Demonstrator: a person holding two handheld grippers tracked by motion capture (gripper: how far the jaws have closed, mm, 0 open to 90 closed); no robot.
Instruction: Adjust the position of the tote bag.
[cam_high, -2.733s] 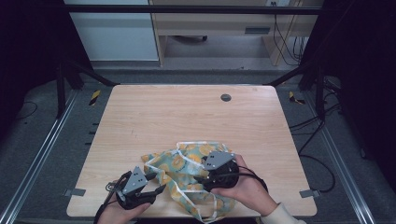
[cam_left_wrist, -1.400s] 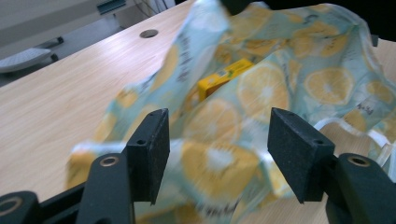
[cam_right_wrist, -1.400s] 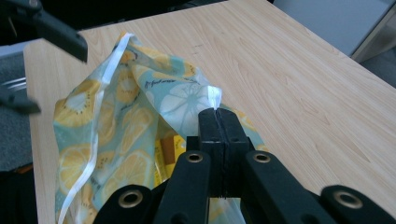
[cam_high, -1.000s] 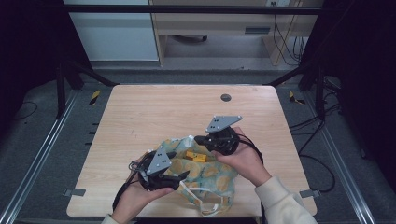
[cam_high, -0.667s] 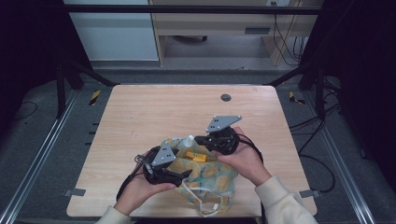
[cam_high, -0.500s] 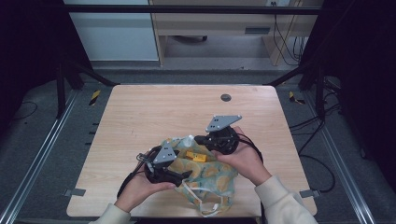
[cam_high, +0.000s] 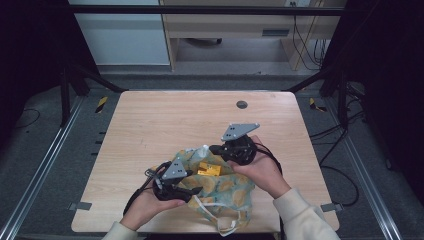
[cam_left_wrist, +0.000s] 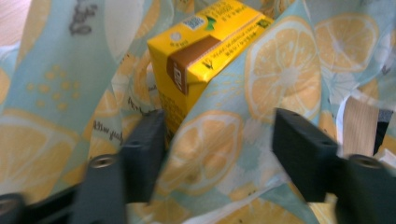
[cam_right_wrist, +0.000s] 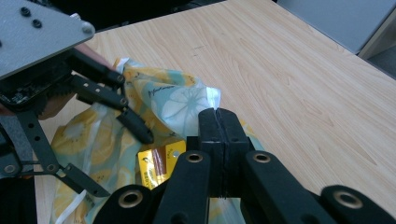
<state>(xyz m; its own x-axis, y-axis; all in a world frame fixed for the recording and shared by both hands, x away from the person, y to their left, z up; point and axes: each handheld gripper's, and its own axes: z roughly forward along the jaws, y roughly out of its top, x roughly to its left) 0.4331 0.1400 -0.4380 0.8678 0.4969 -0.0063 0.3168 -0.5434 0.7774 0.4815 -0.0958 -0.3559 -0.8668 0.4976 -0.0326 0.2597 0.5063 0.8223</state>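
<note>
Two grippers at a lemon-print bag near the table's front edge.
Right gripper pinches the bag's rim; left gripper, jaws just closing, straddles fabric beside the yellow carton; bare tabletop beyond.

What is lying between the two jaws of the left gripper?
In the left gripper view, a fold of the lemon-print bag lies between the jaws of the left gripper, which have just been closing; the yellow carton stands behind it.

Yellow carton tilted inside crumpled lemon-print cloth bag, apparently open-mouthed, near the worktop's front edge.
</note>
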